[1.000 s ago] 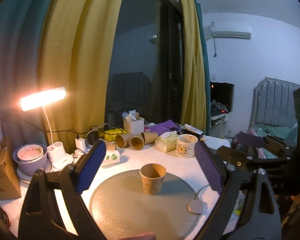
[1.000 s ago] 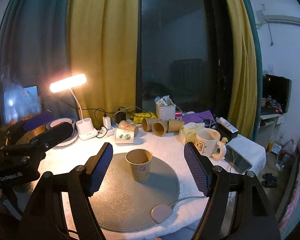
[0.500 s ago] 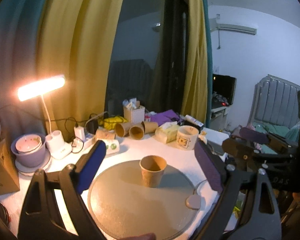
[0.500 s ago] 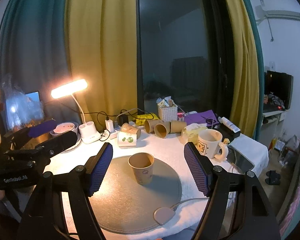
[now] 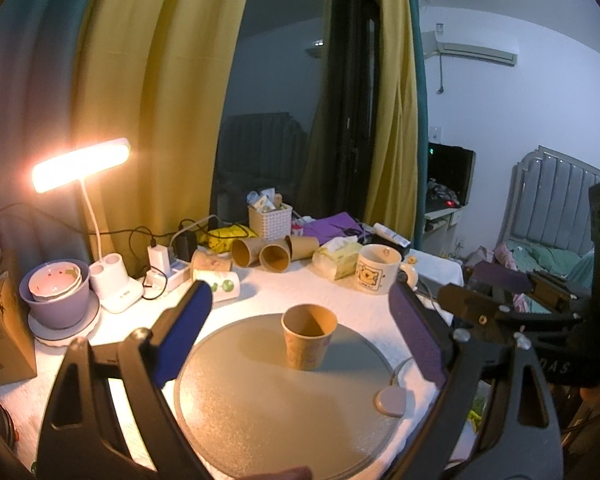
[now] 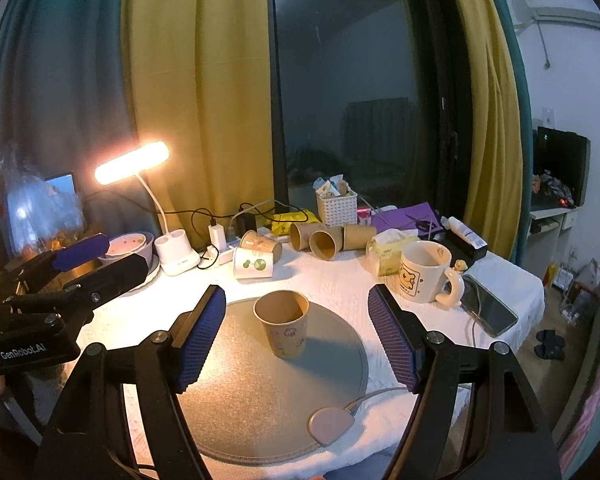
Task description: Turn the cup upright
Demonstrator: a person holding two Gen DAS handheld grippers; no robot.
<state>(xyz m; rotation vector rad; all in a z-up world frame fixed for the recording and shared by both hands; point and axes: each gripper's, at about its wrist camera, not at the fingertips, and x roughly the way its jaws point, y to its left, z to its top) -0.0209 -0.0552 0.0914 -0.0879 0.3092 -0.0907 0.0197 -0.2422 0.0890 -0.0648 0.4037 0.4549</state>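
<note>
Standing upright on the round mat (image 6: 260, 400), the paper cup (image 6: 283, 328) looks done; your left gripper (image 5: 300, 340) and right gripper (image 6: 296, 336) both gape wide, empty. Any careless sweep could topple it.

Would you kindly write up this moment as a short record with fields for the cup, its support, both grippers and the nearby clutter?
cup: brown paper cup, upright, mouth up, looks empty
support: round grey mat on the white-covered table
left gripper: jaws open, holding nothing, apart from the cup
right gripper: jaws open, holding nothing, apart from the cup
task state: cup already stands upright
behind the mat: paper cups lying on their sides, white bear mug, lit desk lamp
</note>
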